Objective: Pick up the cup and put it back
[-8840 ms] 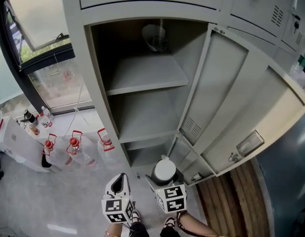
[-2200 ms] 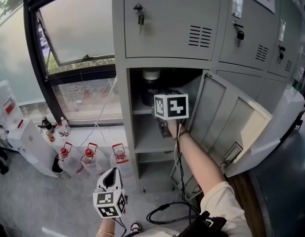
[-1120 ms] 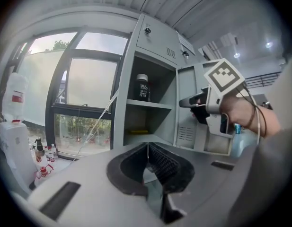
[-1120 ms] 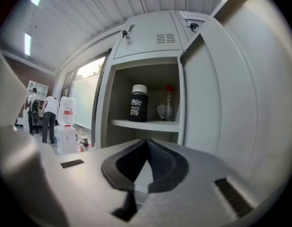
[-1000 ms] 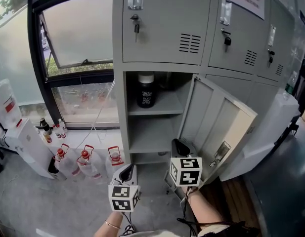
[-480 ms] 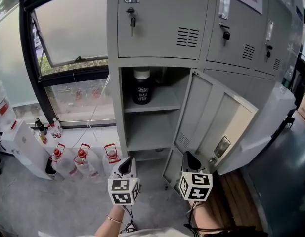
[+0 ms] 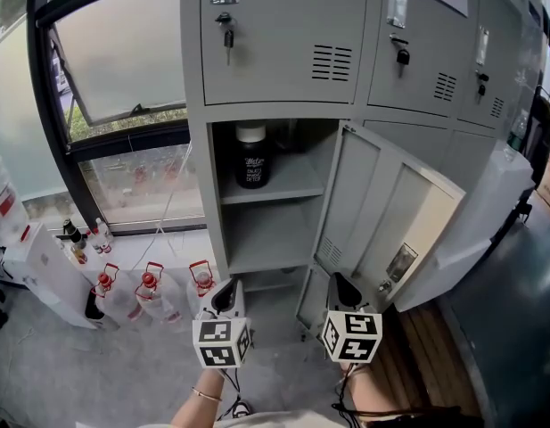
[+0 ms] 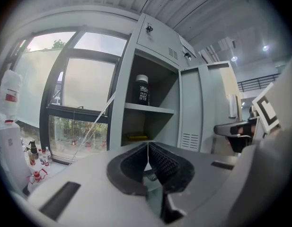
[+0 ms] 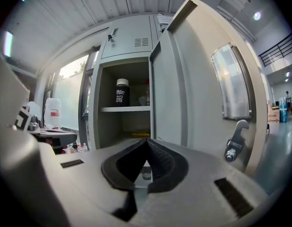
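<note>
Cup (image 7: 250, 157) stands upright on the upper shelf (image 7: 294, 182) of the open locker (image 7: 198, 194), at 12 o'clock from both grippers and well apart from them. Left gripper (image 7: 225, 296) and right gripper (image 7: 342, 285) are low in front, jaws pressed together, nothing between. Door (image 7: 381, 212) is swung out at 2 o'clock.

Daylight comes from the window (image 7: 123, 65) at left: soft, even, no hard shadows on the floor (image 7: 96, 364). The upper compartment (image 7: 288, 141) is shaded, and the cup (image 7: 250, 157) reads as a dark shape. Both gripper views show heavy fisheye, black vignette at the corners and bowed lines. Small ceiling lamps (image 9: 257, 16) flare bright. The near foreground is soft and out of focus.
</note>
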